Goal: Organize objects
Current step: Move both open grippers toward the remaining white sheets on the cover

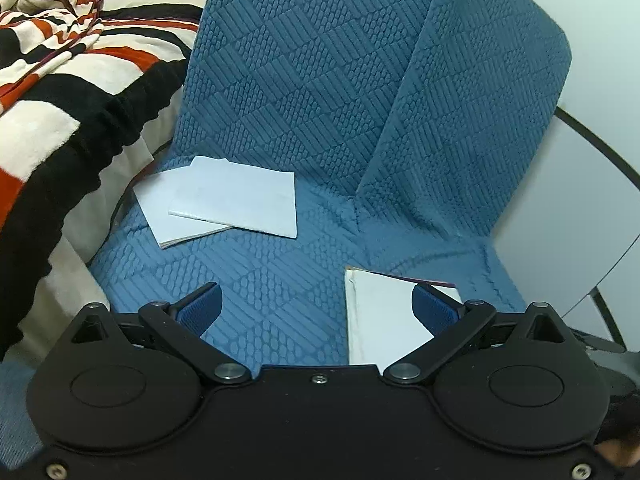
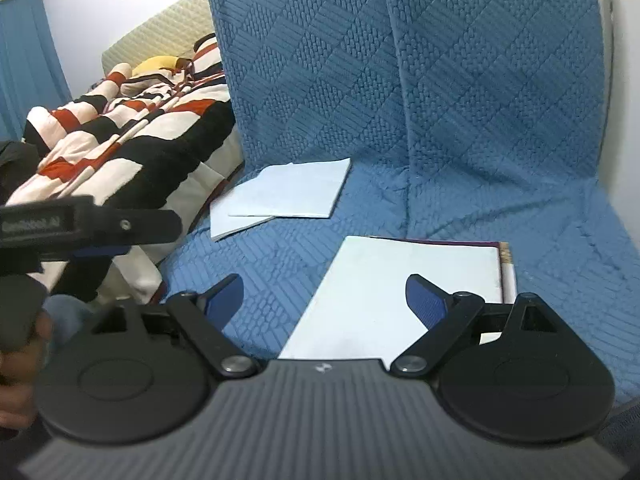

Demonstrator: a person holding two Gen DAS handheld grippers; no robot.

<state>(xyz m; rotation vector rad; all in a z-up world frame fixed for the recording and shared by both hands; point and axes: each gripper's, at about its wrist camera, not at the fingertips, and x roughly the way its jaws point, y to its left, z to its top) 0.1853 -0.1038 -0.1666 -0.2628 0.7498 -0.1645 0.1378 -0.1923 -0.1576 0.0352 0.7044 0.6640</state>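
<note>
Lying flat on the quilted blue chair cover (image 2: 460,120), the near white notebook (image 2: 400,292) runs its long axis toward the backrest, spine at its right. Behind it, two thin overlapped booklets (image 2: 288,196) sit nearer the striped fleece blanket (image 2: 132,140). Left gripper (image 1: 318,304) and right gripper (image 2: 324,296) both gape wide, empty, above the notebook.

You are carrying two matching tools. Your left gripper (image 1: 318,304) is showing a smooth matte black body with two round discs, black linkage arms on silver pivot pins, small screws and ribbed blue pads (image 1: 200,310). Your right gripper (image 2: 324,300) is wearing a ribbed grey housing with a tiny logo, black discs and the same blue pads (image 2: 224,300). The left tool's side is bearing pale lettering, seemingly a brand name, too blurred to read.
</note>
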